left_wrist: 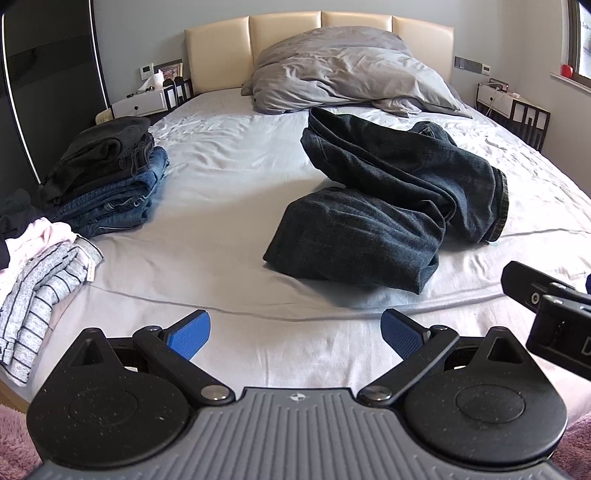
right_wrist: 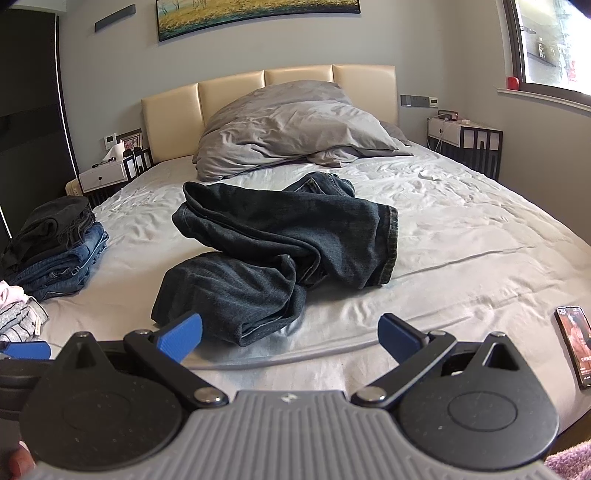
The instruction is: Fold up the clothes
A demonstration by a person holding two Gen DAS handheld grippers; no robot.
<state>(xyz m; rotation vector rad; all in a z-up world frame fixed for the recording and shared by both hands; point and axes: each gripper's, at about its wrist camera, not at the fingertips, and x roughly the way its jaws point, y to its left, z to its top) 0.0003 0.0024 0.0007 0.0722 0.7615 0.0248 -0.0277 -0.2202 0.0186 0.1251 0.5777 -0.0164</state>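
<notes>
Bed: pale grey sheet, cream padded headboard at 12 o'clock, grey duvet heaped against it.

Dark jeans: crumpled and unfolded at mid-bed, one cuffed leg end toward 3 o'clock, another leg bunched toward 6 o'clock; nothing touches them.

Folded stack: blue jeans beneath dark garments, at the bed's 9 o'clock edge.

Striped grey top: at 8 o'clock on the bed corner, pink fabric just beside it.

Phone: flat on the sheet at 4 o'clock in the right wrist view.

Left gripper: jaws spread wide, blue pads apart, empty, above the bare foot of the bed, short of the jeans.

Right gripper: jaws likewise spread, empty, near the jeans' closest fold without touching.

Nightstands: one each side of the headboard.
</notes>
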